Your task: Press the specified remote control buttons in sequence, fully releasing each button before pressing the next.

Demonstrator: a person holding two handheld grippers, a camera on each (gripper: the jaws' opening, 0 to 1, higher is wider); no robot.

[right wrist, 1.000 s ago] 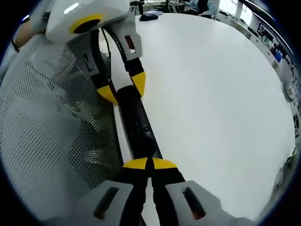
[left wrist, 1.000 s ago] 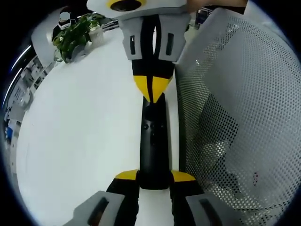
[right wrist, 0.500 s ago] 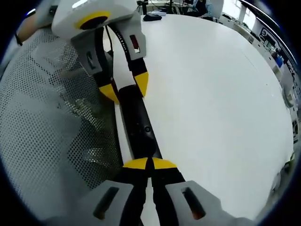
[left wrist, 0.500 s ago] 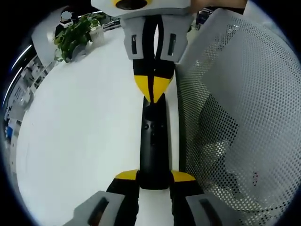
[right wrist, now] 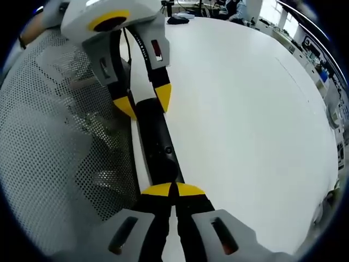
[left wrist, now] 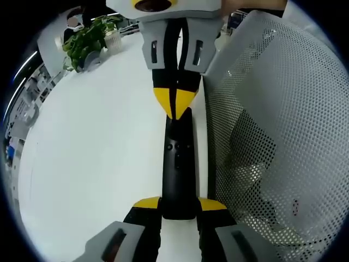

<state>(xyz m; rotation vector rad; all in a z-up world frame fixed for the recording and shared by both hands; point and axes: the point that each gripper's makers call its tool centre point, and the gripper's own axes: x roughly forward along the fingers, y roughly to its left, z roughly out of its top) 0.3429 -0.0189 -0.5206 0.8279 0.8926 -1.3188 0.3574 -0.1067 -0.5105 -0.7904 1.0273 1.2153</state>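
Remote (left wrist: 179,164), slim black bar, lies on white table (left wrist: 98,164), one end clamped between left gripper (left wrist: 179,206) jaws at 6 o'clock. Right gripper (left wrist: 174,106), jaws together, tips touching remote's far end at 12. Buttons too small to read. White perforated mesh (left wrist: 272,136) at 3 o'clock. Plant (left wrist: 87,41) at 10.

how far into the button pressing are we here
Done: the black remote is secured, clamped at one end by the left gripper on the white table beside a perforated white basket. In hand: the right gripper, jaws shut, rests its tips on the remote's other end, apparently mid-press. Left: the frames don't show how many presses are complete, so the remaining sequence can't be judged.
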